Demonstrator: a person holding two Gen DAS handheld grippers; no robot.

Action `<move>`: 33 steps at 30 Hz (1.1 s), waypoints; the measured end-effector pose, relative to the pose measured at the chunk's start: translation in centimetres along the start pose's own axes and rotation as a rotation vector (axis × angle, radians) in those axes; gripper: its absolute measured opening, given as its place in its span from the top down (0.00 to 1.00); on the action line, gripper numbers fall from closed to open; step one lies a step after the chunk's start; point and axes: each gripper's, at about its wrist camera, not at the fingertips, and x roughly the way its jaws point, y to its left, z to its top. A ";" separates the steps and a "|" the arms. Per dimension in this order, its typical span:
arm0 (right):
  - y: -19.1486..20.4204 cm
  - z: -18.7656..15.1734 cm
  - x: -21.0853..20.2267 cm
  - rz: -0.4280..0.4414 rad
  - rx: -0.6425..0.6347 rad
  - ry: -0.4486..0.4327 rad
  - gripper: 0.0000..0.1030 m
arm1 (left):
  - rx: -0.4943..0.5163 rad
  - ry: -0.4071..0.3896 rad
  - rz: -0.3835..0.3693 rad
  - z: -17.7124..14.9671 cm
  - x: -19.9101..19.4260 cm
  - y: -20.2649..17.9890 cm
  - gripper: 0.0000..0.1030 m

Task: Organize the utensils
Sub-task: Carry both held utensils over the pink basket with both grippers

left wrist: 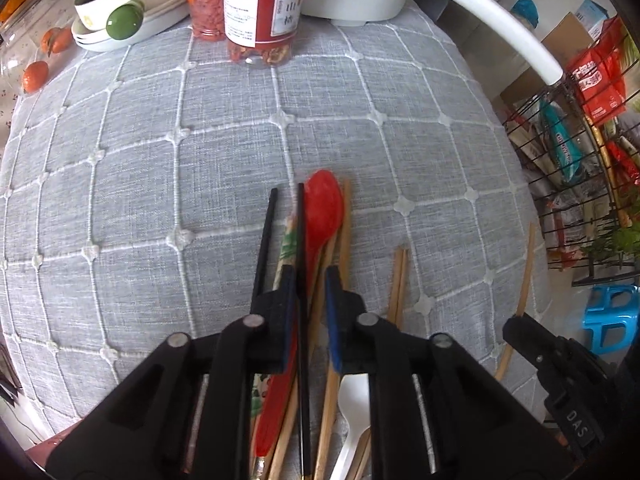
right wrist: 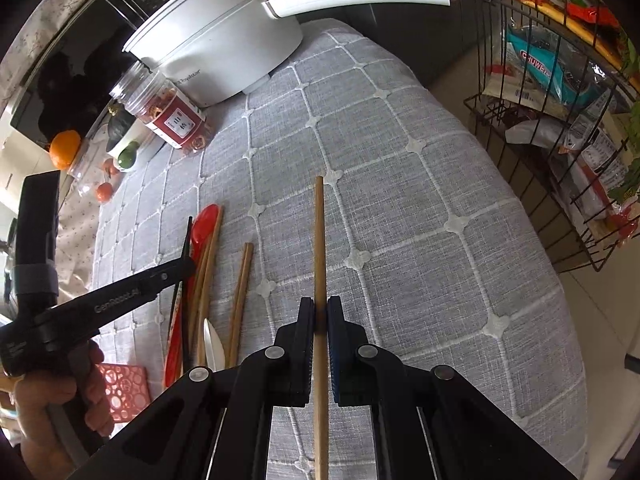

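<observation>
- A bench (left wrist: 168, 152) covered with a grey cloth crossed by white stitched squares is seen from two cameras pointing steeply down.
- The left gripper (left wrist: 310, 276) is seen over a loose bundle of utensils; its fingers (left wrist: 287, 280) appear clamped on a thin black chopstick (left wrist: 301, 240), though the gap beside it looks wide in this view.
- A second black chopstick (left wrist: 266, 236) lies just left of the fingers.
- A red spoon (left wrist: 322, 208) lies in the bundle, touching wooden chopsticks (left wrist: 345, 220) on its right side.
- A white plastic spoon (left wrist: 354, 408) is partly hidden under the left gripper.
- A separate pair of wooden chopsticks (right wrist: 240, 292) lies between the bundle and the right gripper.
- The right gripper (right wrist: 319, 312) has its fingers (right wrist: 305, 320) clamped on a single wooden chopstick (right wrist: 319, 240), which points straight ahead above the cloth.
- A hand (right wrist: 60, 408) is seen gripping the left gripper's handle.
- At the far edge stand a white electric pot (right wrist: 216, 52) with a long handle and a clear jar (right wrist: 168, 116) with a red label.
- A black wire rack (right wrist: 560, 120) of packets stands beyond the bench.
</observation>
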 end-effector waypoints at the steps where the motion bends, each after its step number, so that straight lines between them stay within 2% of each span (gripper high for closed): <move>1: 0.0 0.0 0.0 0.001 0.000 0.000 0.94 | 0.007 -0.004 0.012 -0.1 0.0 -0.1 0.94; 6: 0.1 0.0 -0.6 0.001 -0.007 -0.014 0.94 | 0.007 -0.049 0.000 -1.1 -1.5 0.4 0.94; 14: 0.7 -0.7 -4.4 0.020 -0.042 -0.107 0.94 | 0.070 -0.251 -0.039 -6.2 -9.7 1.0 0.94; 19: 2.4 -2.1 -7.5 0.029 -0.098 -0.176 0.94 | 0.073 -0.369 -0.069 -9.7 -14.5 2.1 0.94; 24: 4.6 -3.8 -10.7 0.043 -0.160 -0.252 0.94 | 0.073 -0.446 -0.099 -12.5 -17.5 3.1 0.95; 33: 8.3 -5.9 -15.3 0.047 -0.276 -0.394 0.94 | 0.048 -0.623 -0.151 -15.4 -22.4 5.2 0.95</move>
